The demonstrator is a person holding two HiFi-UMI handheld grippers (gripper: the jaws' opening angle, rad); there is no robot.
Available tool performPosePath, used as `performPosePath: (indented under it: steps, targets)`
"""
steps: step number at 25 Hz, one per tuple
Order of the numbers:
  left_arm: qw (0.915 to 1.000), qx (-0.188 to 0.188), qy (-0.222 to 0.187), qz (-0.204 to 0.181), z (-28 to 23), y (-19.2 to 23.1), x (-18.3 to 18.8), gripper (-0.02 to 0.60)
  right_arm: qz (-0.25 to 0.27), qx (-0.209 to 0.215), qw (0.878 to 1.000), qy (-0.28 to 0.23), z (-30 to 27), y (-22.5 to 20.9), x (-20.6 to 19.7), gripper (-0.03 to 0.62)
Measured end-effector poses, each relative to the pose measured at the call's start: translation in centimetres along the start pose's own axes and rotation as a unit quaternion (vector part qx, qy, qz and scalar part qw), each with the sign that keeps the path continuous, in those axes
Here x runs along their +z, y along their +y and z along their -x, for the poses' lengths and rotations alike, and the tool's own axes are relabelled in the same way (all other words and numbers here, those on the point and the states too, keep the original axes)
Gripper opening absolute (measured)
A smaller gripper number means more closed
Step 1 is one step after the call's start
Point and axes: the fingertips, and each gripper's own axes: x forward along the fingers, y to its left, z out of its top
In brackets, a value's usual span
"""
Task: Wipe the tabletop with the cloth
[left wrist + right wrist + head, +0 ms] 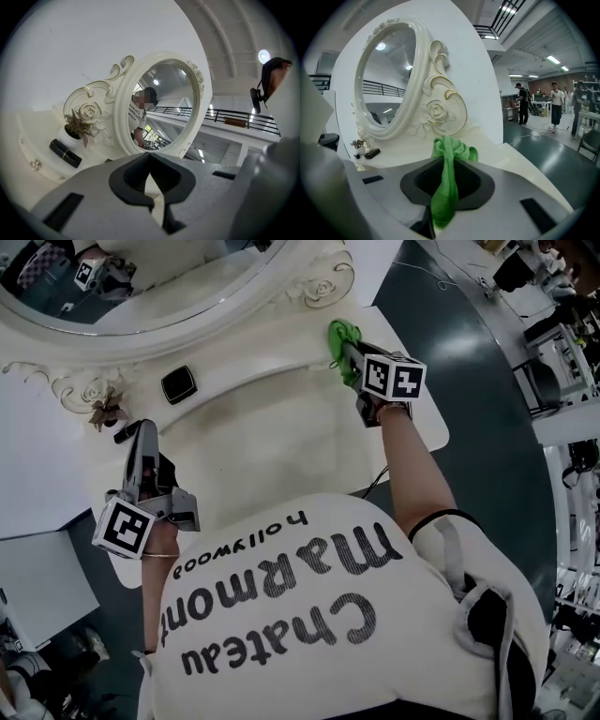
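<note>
A green cloth [343,337] is pinched in my right gripper [349,360], bunched at the far right of the white dressing tabletop [272,437]. In the right gripper view the cloth [449,174] runs through the shut jaws and puffs out ahead of them, near the carved rose of the mirror frame [436,112]. My left gripper [145,442] hovers over the left end of the tabletop, jaws together and empty; its view looks toward the oval mirror [164,101].
A black square case [178,384] lies on the raised back shelf [234,352]. A small potted plant [105,409] and a black tube [65,153] stand at the left. The tabletop's right corner [433,437] borders dark floor. People stand far off [555,105].
</note>
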Motion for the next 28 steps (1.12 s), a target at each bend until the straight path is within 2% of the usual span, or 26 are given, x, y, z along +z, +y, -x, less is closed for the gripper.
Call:
performPosePath:
  steps: [15,28]
  targets:
    - [0.9999,0.01,-0.006,-0.003,1.1,-0.3,0.1,0.008,-0.037,-0.028,0.999,-0.012,0.7,-4.3,0.9,0.08]
    - [0.9991,0.035,-0.023,-0.008,3.9,0.3,1.0,0.009,-0.061,-0.045,0.997,-0.017,0.6,-6.7,1.6,0.08]
